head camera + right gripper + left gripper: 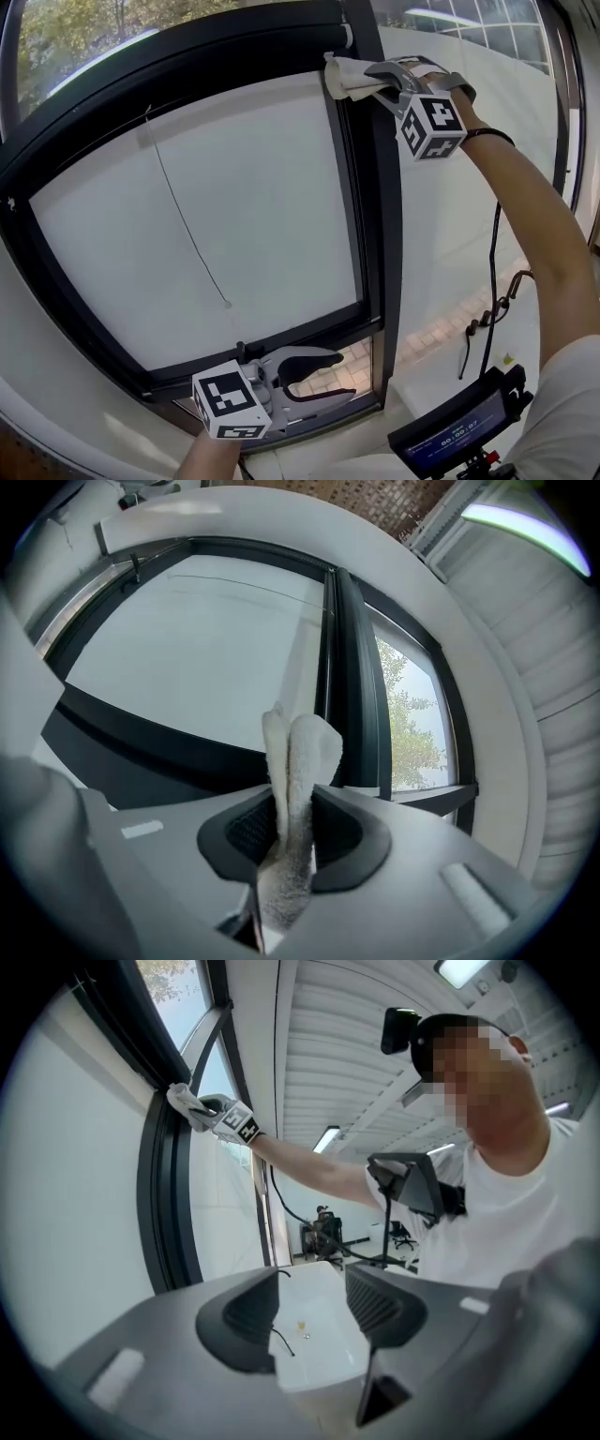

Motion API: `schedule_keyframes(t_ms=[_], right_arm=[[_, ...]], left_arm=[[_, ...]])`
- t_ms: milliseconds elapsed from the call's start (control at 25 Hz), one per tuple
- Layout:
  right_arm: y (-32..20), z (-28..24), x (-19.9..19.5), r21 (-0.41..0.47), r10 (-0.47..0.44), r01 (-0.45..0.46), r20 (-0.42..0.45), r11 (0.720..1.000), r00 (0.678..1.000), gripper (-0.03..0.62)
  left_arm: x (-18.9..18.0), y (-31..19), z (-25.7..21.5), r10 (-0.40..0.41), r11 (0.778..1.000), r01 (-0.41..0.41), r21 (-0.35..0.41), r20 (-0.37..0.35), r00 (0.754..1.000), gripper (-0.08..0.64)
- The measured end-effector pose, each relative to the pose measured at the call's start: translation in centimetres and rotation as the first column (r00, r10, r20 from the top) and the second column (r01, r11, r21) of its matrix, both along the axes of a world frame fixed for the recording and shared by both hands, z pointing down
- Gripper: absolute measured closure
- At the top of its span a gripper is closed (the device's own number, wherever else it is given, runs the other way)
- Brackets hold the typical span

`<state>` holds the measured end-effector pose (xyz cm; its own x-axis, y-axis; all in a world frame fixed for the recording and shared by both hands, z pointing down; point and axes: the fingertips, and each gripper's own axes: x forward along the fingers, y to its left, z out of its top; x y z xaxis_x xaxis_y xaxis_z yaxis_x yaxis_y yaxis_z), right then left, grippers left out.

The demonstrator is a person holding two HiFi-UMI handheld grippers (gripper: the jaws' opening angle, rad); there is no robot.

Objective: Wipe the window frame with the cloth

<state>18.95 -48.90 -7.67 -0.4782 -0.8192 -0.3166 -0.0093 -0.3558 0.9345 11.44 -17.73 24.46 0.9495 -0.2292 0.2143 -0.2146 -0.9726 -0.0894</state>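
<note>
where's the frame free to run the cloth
The black upright is bare from the cloth in the right tool down to the bottom corner. Crowded there: the open left tool hangs by the bottom rail.

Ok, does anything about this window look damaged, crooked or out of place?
One thing: a thin dark line runs slantwise down the white window pane, ending in a small dot; cord or crack, I cannot tell. The black window frame looks intact, and the white cloth sits clamped in the right tool.
</note>
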Motion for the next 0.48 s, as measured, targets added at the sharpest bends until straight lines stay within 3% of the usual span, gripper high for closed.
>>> schedule_keyframes(t_ms=[280, 480], right_arm=[[-1.1, 8.2, -0.4, -0.082, -0.01, 0.005, -0.055, 0.997, 0.998, 0.52], [-1.4, 13.6, -0.3, -0.139, -0.017, 0.01, -0.048, 0.99, 0.999, 0.52]], left_arm=[[-0.6, 0.3, 0.5, -0.009, 0.999, 0.009, -0.033, 0.007, 1.0, 0.318], [-1.6, 0.1, 0.6, -0.016, 0.999, 0.016, -0.032, 0.008, 1.0, 0.318]])
